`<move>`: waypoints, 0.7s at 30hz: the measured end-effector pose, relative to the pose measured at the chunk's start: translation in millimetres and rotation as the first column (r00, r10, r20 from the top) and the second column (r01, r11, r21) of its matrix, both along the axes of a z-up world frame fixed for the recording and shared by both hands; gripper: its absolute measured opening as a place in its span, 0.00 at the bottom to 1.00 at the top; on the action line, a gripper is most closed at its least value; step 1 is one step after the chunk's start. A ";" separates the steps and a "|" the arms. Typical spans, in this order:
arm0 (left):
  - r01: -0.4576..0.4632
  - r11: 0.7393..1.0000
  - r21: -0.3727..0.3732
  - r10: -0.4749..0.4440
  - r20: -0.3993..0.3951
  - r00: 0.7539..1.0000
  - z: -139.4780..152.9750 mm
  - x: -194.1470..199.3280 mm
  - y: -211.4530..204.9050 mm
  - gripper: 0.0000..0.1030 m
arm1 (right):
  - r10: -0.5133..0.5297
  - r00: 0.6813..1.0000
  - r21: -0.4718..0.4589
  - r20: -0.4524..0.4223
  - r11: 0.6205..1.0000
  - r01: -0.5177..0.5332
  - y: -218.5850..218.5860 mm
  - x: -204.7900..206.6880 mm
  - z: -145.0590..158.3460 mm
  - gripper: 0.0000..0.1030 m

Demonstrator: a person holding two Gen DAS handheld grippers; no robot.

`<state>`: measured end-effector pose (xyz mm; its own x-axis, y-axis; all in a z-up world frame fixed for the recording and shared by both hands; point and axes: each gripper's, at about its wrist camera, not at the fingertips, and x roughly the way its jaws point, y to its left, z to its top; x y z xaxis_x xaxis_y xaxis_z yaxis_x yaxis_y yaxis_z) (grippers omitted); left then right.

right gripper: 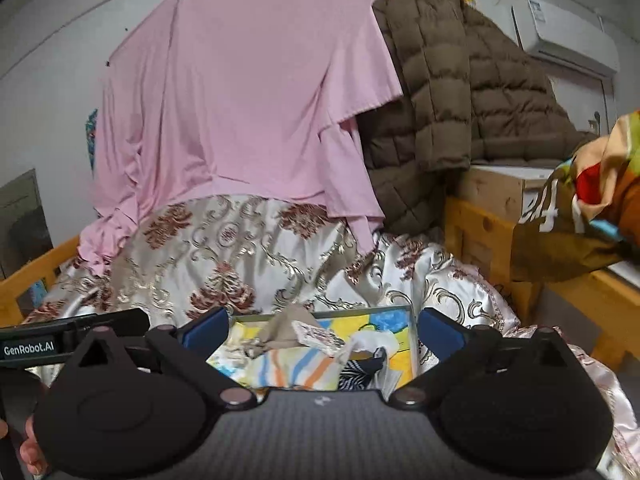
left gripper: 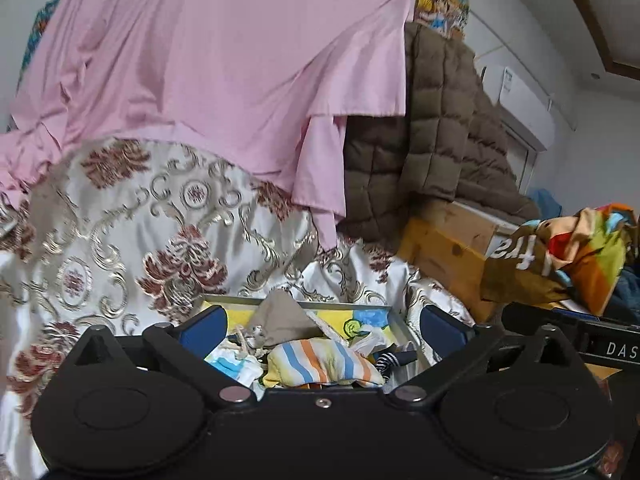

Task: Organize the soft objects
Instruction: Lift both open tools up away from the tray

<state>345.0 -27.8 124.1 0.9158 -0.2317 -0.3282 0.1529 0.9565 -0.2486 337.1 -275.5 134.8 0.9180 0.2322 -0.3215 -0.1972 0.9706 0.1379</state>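
A shallow tray (left gripper: 362, 305) with a grey rim and a colourful lining lies on the patterned bedspread (left gripper: 132, 232). In it are a striped cloth (left gripper: 320, 364), a beige cloth (left gripper: 284, 318) and a black-and-white striped piece (left gripper: 390, 360). My left gripper (left gripper: 322, 330) is open and empty, with the tray showing between its blue pads. In the right wrist view the same tray (right gripper: 412, 320) holds the striped cloth (right gripper: 296, 370) and the beige cloth (right gripper: 286, 326). My right gripper (right gripper: 324, 330) is open and empty, with that tray between its pads.
A pink sheet (left gripper: 224, 60) hangs behind the bed, with a brown quilted coat (left gripper: 440, 120) to its right. A wooden bed frame (right gripper: 480, 224), a cardboard box (right gripper: 496, 188) and a bright crumpled cloth (left gripper: 576, 248) are at the right.
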 end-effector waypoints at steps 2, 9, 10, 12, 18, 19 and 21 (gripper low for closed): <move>-0.002 1.000 0.003 0.002 0.018 1.000 7.0 -17.7 1.1 0.99 | 0.002 1.000 0.002 0.012 1.000 -0.002 1.7 -16.6 6.1 1.00; -0.001 1.000 0.005 0.001 0.074 0.997 19.8 -76.1 1.4 0.99 | 0.004 0.999 -0.017 0.035 1.000 -0.004 5.0 -70.5 17.4 1.00; -0.002 1.000 0.002 0.001 0.075 0.997 19.9 -83.1 1.4 0.99 | 0.004 0.999 -0.020 0.041 1.000 -0.003 4.9 -78.3 18.3 1.00; -0.002 1.000 0.002 0.002 0.076 0.997 19.3 -96.2 0.9 0.99 | 0.005 0.999 -0.021 0.046 1.000 -0.004 4.9 -91.9 19.5 1.00; -0.015 1.000 -0.006 0.016 0.085 0.996 16.2 -131.4 4.7 0.99 | 0.005 0.999 -0.033 0.047 0.999 -0.003 6.5 -127.9 18.6 1.00; -0.017 1.000 -0.007 0.018 0.084 0.996 15.1 -137.1 5.8 0.99 | 0.003 0.999 -0.036 0.048 0.999 -0.002 7.6 -132.4 17.8 1.00; -0.022 1.000 -0.007 0.023 0.085 0.996 12.8 -148.6 7.9 0.99 | 0.002 0.999 -0.035 0.050 0.999 0.000 9.1 -142.9 17.2 1.00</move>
<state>196.4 -20.0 137.0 0.9454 -0.2123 -0.2471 0.1520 0.9583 -0.2418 194.2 -266.3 152.0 0.9328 0.2229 -0.2832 -0.2044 0.9744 0.0938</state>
